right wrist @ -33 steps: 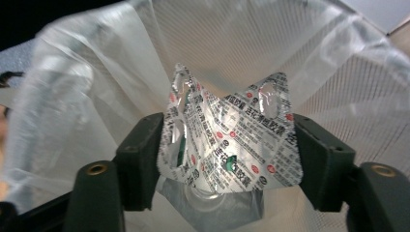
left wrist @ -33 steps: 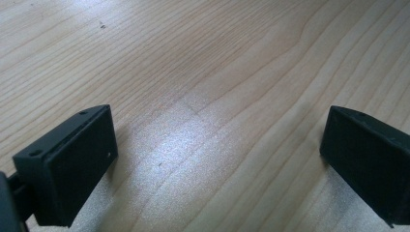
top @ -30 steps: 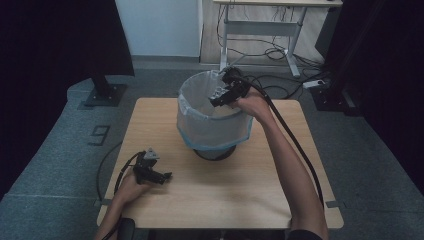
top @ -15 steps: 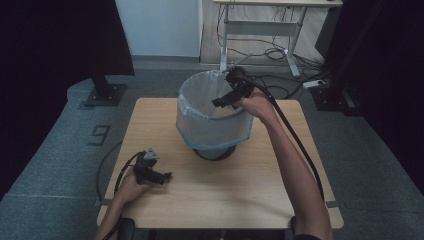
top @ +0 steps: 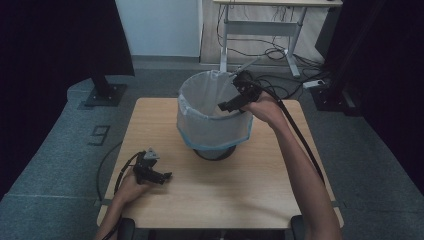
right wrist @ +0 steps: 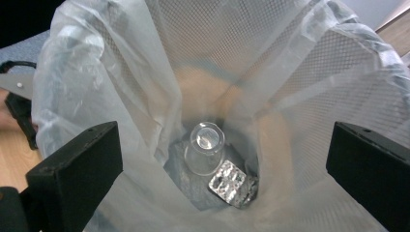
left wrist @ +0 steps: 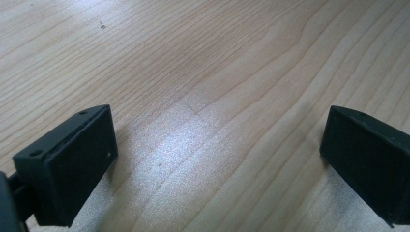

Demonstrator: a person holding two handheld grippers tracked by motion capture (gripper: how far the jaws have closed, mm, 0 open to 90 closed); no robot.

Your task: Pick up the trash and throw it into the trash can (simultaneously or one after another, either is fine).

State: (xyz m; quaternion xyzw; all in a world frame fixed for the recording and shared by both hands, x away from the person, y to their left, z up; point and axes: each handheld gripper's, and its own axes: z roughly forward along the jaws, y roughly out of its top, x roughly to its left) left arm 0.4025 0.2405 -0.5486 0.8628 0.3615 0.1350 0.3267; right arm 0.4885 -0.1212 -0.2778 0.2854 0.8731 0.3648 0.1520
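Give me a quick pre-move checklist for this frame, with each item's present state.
1. Right gripper empty, jaws wide apart over the bin: ok.
2. Cup and blister pack lie at the bottom of the liner: ok.
3. Liner folded over the bin's rim all round: ok in the high view.
4. Left gripper open, empty, low over bare table: ok.
5. Bin upright on the table, away from its edges: ok.
6. Anything else under the cup or pack: cannot tell.
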